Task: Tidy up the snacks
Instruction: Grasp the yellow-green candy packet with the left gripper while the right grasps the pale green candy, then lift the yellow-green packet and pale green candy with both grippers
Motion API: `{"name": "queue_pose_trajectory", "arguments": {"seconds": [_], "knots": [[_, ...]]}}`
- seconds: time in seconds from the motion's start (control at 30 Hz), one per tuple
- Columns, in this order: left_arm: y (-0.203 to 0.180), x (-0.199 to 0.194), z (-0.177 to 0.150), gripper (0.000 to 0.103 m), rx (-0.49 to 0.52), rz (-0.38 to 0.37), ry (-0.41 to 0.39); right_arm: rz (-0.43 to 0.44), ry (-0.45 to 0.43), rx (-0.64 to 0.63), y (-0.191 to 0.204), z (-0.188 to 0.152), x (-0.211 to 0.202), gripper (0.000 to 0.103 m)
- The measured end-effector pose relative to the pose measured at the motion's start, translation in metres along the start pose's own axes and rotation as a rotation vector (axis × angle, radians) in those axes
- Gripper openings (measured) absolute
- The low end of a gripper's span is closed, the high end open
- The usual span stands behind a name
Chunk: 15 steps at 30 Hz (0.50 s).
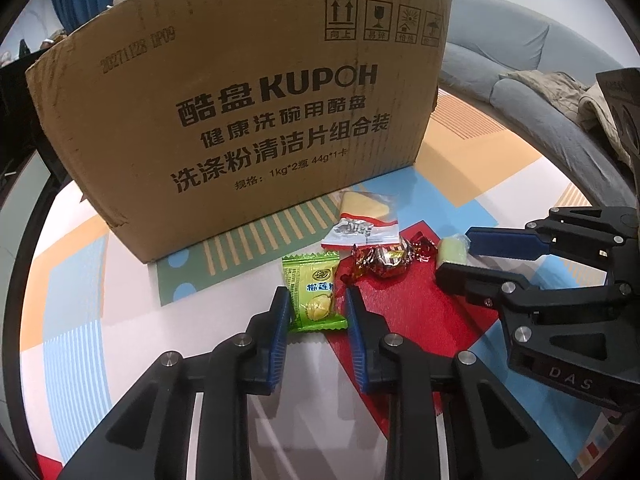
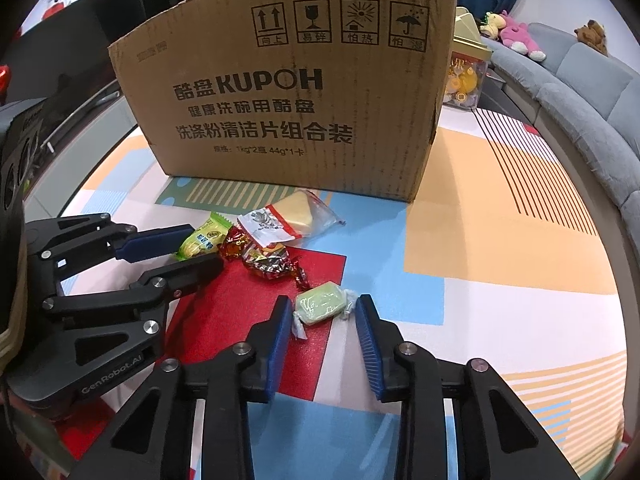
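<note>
Green durian-candy packet sits between the left claw pads; blue pads are closed in on both its side edges, so it looks gripped, packet still flat on the mat. Left claw: narrow, shut on that packet.

Right claw: jaws partly open, pale green wrapped candy lying between them. Left pad about touches a twisted wrapper end, right pad close beside the other end. Contact is hard to judge from the wrist view; I read it as not clamped. Candy rests half on the red mat patch.

Ahead of both claws, just past the tips: red-gold foil candy, then a clear bag with a yellow wedge and red-white label. Beyond those, brown cardboard box stands upright on the mat, printed side facing the claws, top open.

Right of the right claw, well apart: grey sofa with plush toys.
</note>
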<state>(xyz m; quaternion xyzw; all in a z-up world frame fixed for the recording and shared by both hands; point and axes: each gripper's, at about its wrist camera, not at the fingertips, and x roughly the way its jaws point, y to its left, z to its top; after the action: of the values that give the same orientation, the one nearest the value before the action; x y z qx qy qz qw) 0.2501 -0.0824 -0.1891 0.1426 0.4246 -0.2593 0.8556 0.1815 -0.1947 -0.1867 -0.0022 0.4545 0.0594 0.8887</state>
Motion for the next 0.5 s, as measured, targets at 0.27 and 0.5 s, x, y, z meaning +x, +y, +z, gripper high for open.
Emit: {"name": "queue_pose_trajectory", "arguments": {"seconds": [0.27, 0.5], "knots": [[0.0001, -0.0008, -0.0016, 0.026, -0.005, 0.02, 0.001, 0.008, 0.009, -0.005, 0.0034, 0.0022, 0.0018, 0.005], [0.0005, -0.0025, -0.0025, 0.025, -0.011, 0.03, 0.003, 0.007, 0.001, -0.002, 0.0015, 0.0017, -0.0015, 0.005]]}}
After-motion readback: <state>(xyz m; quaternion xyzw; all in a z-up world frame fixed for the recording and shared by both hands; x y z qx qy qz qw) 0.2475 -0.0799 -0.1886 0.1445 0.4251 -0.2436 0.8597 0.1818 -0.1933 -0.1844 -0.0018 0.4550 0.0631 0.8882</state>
